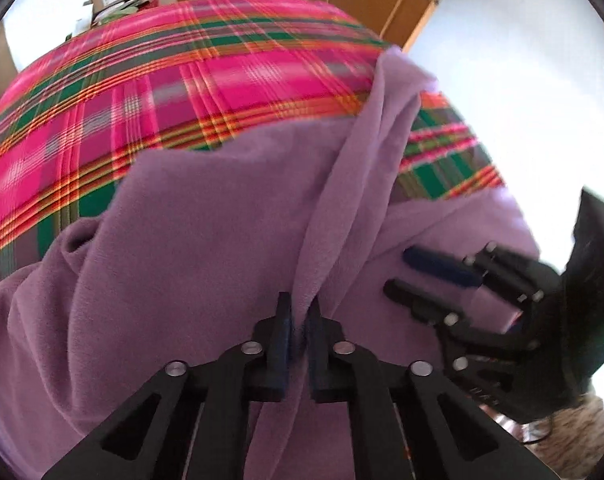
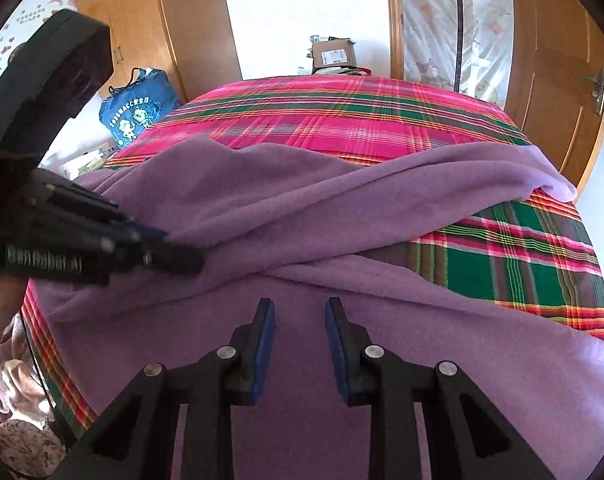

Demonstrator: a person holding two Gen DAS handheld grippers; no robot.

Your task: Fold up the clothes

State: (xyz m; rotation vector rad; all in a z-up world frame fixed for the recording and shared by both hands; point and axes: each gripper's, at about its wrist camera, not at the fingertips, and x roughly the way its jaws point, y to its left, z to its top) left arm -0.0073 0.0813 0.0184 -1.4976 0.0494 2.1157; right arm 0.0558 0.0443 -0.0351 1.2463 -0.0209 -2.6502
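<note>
Pinching a raised ridge of the purple fleece garment (image 1: 206,216), left gripper (image 1: 300,320) closed on that fold, cloth squeezed between both fingers. Spread over the near part of the plaid bedspread (image 1: 142,92), fleece bunched in long creases, one strip running toward the bedspread's far right edge. Hovering just right of the pinched fold, right gripper (image 2: 300,316) with jaws parted, nothing between the blue pads (image 2: 264,344), flat fleece directly beneath them. Beyond the bedspread's far edge, a cardboard box (image 2: 334,56) and a wooden door (image 2: 558,80); off its left side, a blue bag (image 2: 138,116).
</note>
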